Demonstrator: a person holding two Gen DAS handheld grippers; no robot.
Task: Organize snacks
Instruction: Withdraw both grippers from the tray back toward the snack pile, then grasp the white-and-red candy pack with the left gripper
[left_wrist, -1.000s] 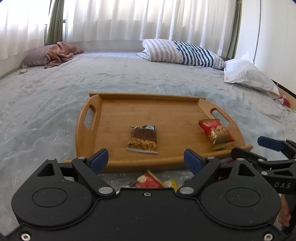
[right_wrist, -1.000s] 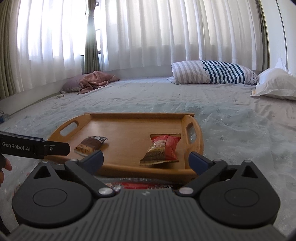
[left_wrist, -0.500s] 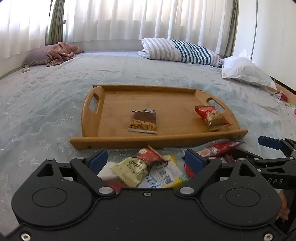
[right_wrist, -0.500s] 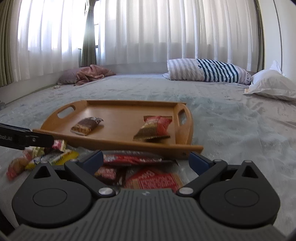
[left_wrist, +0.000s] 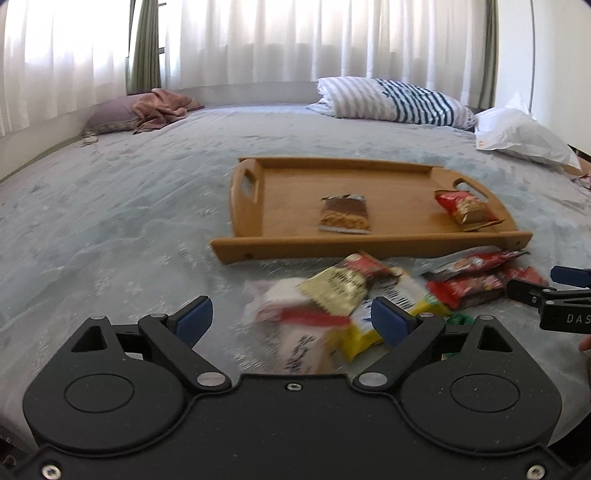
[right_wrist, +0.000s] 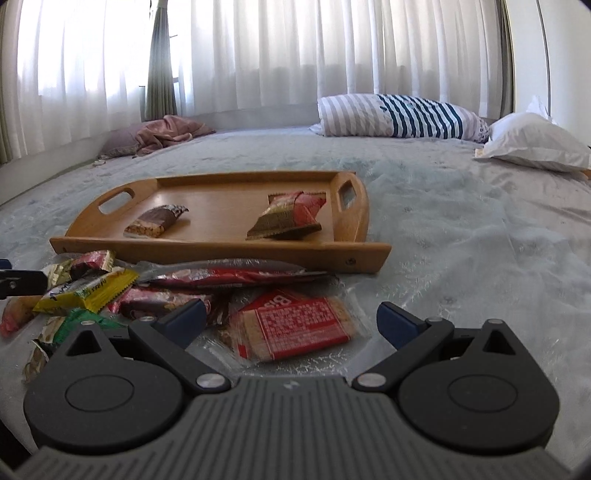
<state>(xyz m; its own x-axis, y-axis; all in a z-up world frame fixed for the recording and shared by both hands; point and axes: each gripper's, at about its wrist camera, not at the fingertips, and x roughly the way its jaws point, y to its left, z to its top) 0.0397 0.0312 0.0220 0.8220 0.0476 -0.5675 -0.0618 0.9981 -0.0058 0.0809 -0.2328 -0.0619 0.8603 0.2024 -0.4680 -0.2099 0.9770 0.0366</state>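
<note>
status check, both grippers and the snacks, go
Left gripper open, empty; right gripper open over the red cracker pack. Two snacks on wooden tray, snack pile on bed. Nothing blocking.

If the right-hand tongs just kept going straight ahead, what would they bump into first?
Most likely the red-labelled cracker pack, which lies on the bedspread between the open right tongs. Beyond it lie the long red snack packet and the wooden tray. Height above the pack is hard to judge.

Nearest white snack pack (left_wrist: 295, 347) blurred, partly hidden; label unreadable.
</note>
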